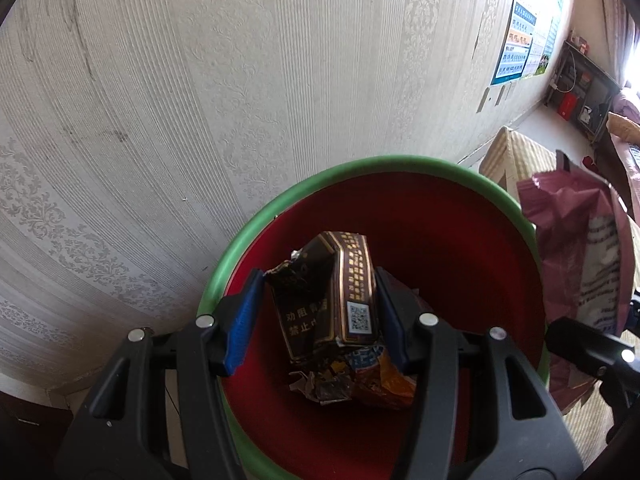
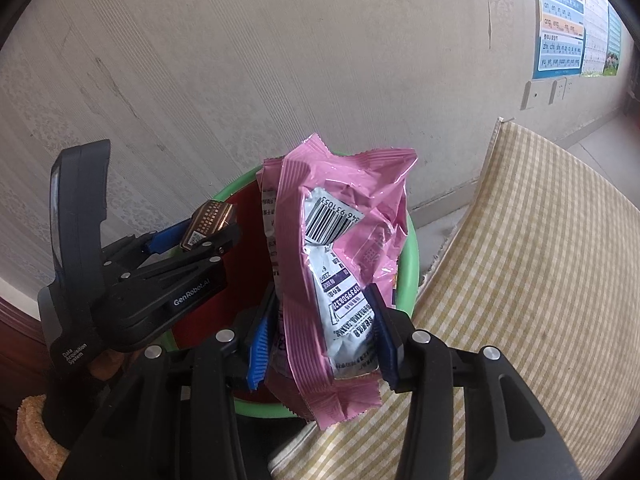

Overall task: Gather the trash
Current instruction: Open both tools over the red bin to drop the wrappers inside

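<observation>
My left gripper (image 1: 316,316) clamps a crumpled cigarette pack (image 1: 332,292) over the red bin (image 1: 440,216); my right gripper (image 2: 320,340) pinches a pink snack wrapper (image 2: 344,248) beside it.

The cigarette box (image 1: 328,300) between the left gripper (image 1: 316,316) pads hides much of the crumpled wrappers (image 1: 360,380) below it in the bin (image 1: 440,220), whose near rim is cut off behind the claw's arms.
</observation>
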`<action>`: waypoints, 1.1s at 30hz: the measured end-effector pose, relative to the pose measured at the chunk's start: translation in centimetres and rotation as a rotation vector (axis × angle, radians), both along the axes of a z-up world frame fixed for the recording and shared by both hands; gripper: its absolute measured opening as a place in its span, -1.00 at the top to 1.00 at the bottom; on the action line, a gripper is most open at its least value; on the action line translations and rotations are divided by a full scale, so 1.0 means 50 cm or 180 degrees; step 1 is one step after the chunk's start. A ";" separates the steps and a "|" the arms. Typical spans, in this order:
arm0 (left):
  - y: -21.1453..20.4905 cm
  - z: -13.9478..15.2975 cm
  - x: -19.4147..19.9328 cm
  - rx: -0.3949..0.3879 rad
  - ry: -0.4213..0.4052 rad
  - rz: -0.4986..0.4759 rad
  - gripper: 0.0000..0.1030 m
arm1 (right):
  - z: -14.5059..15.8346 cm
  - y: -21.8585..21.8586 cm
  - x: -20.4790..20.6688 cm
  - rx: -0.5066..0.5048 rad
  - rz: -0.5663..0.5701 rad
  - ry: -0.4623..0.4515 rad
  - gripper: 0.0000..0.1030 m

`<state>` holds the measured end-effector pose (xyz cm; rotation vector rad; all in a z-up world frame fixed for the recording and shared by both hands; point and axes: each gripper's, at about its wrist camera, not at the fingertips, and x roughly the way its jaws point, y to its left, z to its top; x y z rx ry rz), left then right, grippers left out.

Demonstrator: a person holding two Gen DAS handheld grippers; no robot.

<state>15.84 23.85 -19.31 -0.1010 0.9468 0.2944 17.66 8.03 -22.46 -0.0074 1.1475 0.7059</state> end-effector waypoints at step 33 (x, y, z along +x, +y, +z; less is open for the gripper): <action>0.027 -0.003 0.002 -0.0070 -0.0034 0.0197 -0.22 | 0.014 0.004 -0.007 0.0072 0.0042 -0.0100 -0.13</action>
